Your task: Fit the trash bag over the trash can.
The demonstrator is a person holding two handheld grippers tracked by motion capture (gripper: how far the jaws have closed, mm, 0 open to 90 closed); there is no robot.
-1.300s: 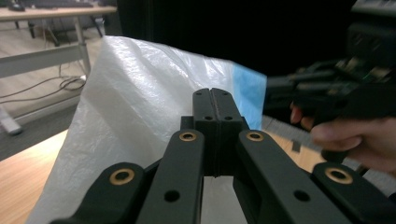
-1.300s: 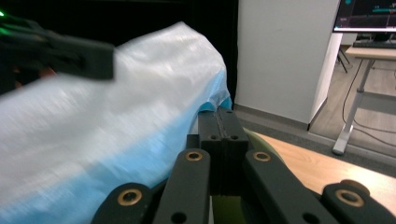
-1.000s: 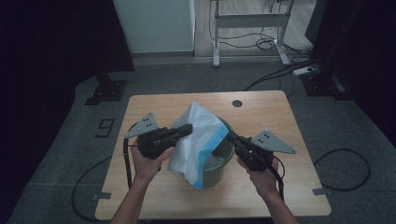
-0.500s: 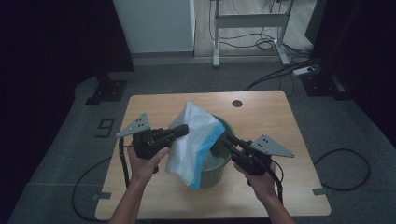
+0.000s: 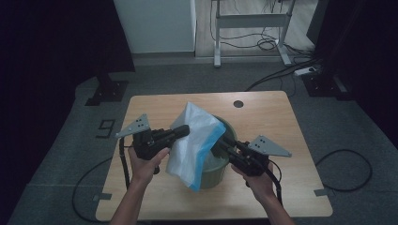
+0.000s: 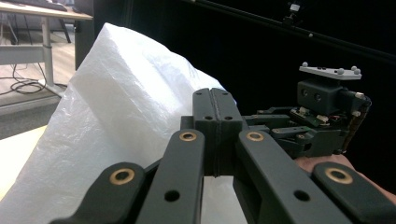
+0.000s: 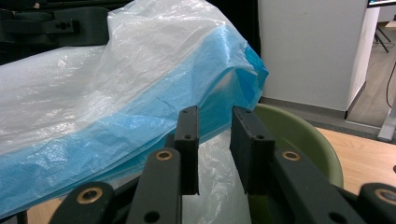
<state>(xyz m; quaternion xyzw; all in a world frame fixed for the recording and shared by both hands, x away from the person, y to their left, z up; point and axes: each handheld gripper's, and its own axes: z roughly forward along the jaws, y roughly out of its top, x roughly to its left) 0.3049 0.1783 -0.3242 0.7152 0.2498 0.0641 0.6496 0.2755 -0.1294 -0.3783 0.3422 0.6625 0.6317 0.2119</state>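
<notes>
While clamped tight, jaws flat together on the upper left edge of the plastic bag, holds that bag up off the table: so much for the left gripper, carried in the left hand at the near edge. Seen along its own black jaws in the left gripper view: white crinkled film rising just behind and to the left of the tips, touching them.

Across from it, in the right hand, the right gripper: released, jaws just been opening, parted with a gap. In the right gripper view, pads not pressing on anything; bag's blue band draped just beyond and above the tips, loose film showing through the gap.

Between the two grippers, hanging tilted, white above and blue along the right edge, lower end down over a green bucket. Bucket standing mid-table, rim just past the right jaw.

Farther back, beyond the table: a white cabinet, a metal desk frame, cables on the grey floor.
</notes>
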